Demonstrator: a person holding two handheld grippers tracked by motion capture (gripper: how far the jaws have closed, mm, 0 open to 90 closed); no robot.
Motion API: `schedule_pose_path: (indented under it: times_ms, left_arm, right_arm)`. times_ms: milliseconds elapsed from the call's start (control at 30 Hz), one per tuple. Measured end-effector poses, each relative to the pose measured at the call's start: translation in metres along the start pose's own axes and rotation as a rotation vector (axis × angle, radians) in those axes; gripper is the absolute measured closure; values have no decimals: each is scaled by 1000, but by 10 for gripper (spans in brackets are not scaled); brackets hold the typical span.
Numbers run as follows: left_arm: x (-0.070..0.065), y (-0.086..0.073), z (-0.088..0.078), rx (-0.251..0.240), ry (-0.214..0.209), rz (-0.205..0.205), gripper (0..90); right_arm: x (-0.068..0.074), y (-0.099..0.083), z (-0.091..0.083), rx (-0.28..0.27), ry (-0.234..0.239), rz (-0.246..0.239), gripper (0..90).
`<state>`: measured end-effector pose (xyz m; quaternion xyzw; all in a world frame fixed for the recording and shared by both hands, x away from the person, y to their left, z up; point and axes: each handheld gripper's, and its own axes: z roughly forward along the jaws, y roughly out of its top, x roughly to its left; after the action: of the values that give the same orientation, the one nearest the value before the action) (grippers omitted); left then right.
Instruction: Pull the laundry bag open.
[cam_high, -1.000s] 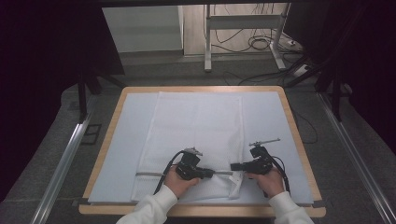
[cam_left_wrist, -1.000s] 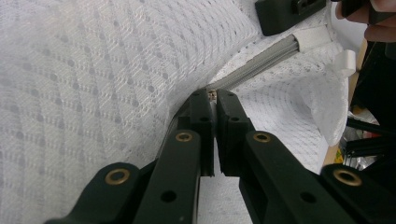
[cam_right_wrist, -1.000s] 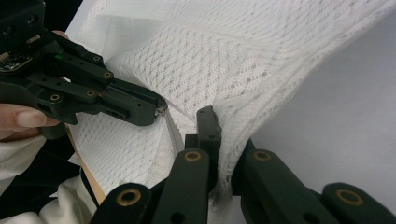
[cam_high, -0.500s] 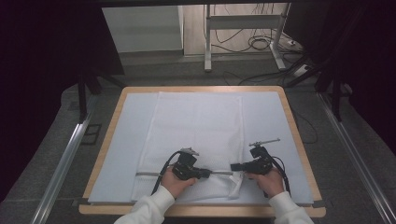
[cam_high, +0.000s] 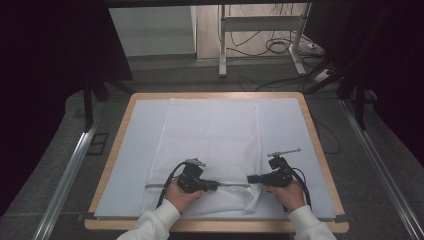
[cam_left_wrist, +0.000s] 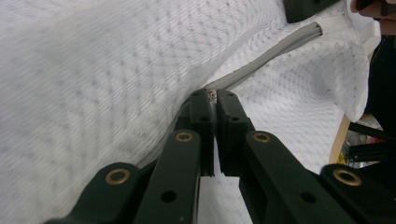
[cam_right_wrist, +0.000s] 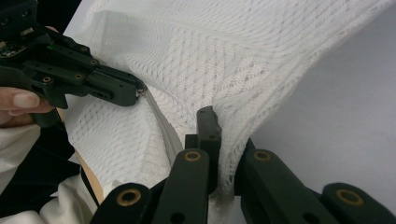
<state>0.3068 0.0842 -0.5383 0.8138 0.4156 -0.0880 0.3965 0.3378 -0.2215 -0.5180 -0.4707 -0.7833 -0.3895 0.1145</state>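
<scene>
While the white mesh laundry bag (cam_high: 212, 145) lies flat in the middle of the table (cam_high: 320, 150), both tools work along its near edge. At near left, the left hand-held gripper (cam_high: 214, 185) is clamped on the grey zipper's pull (cam_left_wrist: 213, 94). At near right, the right hand-held gripper (cam_high: 251, 178) pinches the bag's mesh corner.
</scene>
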Motion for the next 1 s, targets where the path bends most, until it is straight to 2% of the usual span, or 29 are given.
schedule_pose_path:
  times_ms: [233,367,500,700,767,1000]
  left_arm:
    - [3,-3,-4,3,0,-6,871]
    - [3,-5,-8,4,19,-2,871]
    - [7,-8,-12,-5,20,-20,871]
    - [9,-10,-17,5,30,-9,871]
    - [10,-11,-18,-5,33,-24,871]
    - [13,-15,-23,0,34,-23,871]
  right_arm:
    - [0,0,0,-1,5,1,888]
    - [-1,-1,0,2,-2,2,888]
    - [-1,-1,-1,-1,-2,5,888]
    - [-1,-1,-1,-1,-6,2,888]
    - [-2,-1,-1,-4,-4,5,888]
    - [-3,-1,-1,-1,-2,3,888]
